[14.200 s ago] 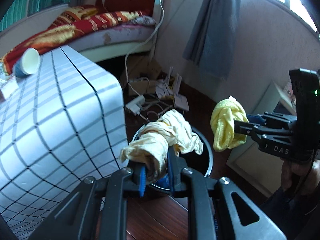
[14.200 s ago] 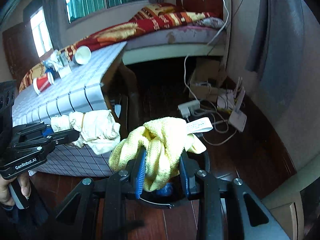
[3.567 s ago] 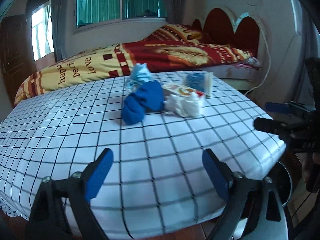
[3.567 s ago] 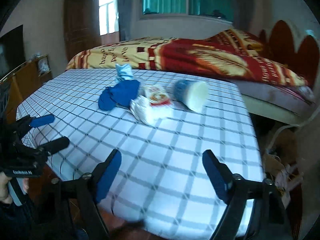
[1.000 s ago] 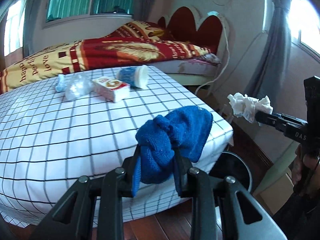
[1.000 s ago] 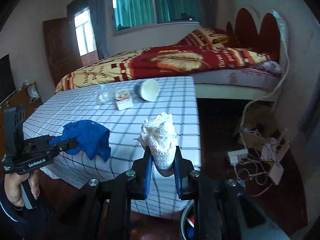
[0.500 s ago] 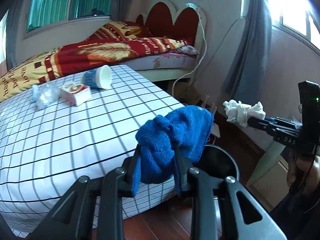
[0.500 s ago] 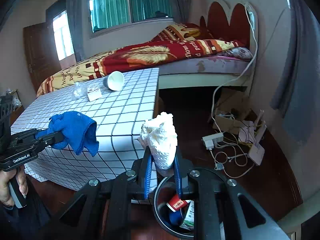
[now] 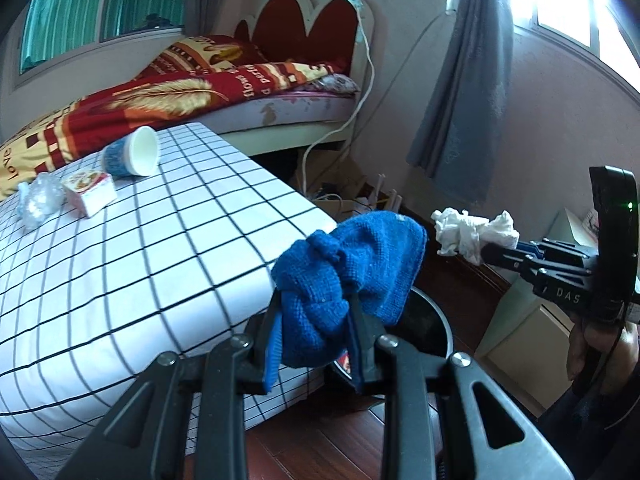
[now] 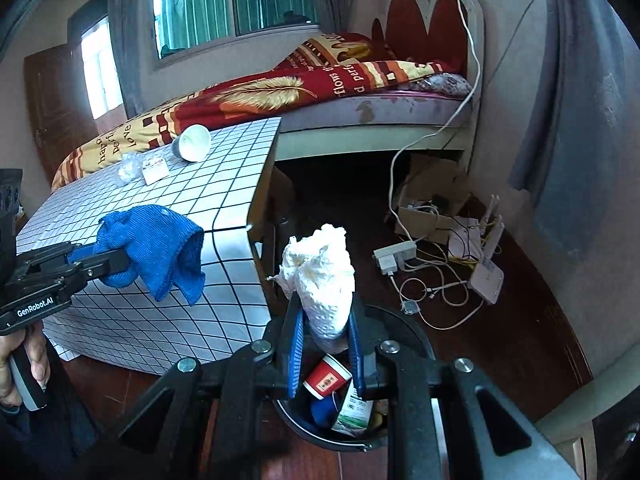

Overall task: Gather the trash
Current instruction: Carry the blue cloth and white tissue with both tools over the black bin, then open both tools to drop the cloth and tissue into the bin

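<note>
Blue cloth (image 9: 344, 276) clamped in left tool (image 9: 314, 340), white tissue wad (image 10: 320, 276) in right tool (image 10: 325, 354).

Bin (image 10: 416, 344) beside table (image 10: 224, 184) — cup (image 10: 192, 143) and box (image 10: 155, 170) on table.

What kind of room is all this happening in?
Most likely a bedroom in someone's home: a bed with a red and gold blanket and scalloped headboard, curtained windows, and a table with a checked cloth beside it.

One blue cloth (image 9: 344, 276), one tissue wad (image 10: 320, 276), one cup (image 9: 132, 156).
</note>
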`<state>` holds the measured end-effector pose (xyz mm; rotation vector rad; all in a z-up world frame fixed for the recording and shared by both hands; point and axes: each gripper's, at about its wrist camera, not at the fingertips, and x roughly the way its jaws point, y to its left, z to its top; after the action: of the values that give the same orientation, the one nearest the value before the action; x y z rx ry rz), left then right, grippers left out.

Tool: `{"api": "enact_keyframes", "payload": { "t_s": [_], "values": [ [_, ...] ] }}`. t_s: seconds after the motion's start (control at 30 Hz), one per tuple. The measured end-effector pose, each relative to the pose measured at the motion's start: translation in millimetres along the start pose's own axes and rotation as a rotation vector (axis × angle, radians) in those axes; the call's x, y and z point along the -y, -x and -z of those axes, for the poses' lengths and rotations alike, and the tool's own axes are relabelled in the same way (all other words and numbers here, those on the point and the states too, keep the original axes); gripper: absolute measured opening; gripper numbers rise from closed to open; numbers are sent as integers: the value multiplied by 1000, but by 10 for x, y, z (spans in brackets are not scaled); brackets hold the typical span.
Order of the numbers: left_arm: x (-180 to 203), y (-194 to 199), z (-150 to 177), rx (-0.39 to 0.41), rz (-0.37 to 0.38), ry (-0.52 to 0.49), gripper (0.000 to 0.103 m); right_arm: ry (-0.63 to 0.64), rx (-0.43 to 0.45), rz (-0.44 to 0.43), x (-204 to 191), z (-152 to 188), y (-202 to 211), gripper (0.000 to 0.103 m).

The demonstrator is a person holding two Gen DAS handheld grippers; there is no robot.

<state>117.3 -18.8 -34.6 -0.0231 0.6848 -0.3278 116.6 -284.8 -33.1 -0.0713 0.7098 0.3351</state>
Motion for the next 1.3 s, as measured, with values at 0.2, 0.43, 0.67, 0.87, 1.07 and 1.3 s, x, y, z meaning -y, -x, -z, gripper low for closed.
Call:
{"api": "enact_keyframes", "payload": {
  "t_s": [0.2, 0.43, 0.67, 0.87, 1.07, 1.3],
  "values": [
    [210, -152, 15, -33, 33, -34, 28, -23, -20, 21, 180, 123, 24, 21],
    [453, -446, 129, -105, 67, -70, 28, -34, -77, 34, 368, 334, -51, 21],
    [579, -718, 280, -163, 71, -66, 28, -55, -141, 38, 536, 535, -201, 21],
    [599, -1014, 367, -216, 54, -60, 28, -55, -194, 18, 596, 654, -460, 21],
    [577, -1243, 478, -276, 44, -47, 28, -31, -268, 9, 569, 780, -747, 21],
    [563, -1406, 564, -316, 42, -46, 28, 17, -323, 6, 464, 872, -936, 21]
  ]
}}
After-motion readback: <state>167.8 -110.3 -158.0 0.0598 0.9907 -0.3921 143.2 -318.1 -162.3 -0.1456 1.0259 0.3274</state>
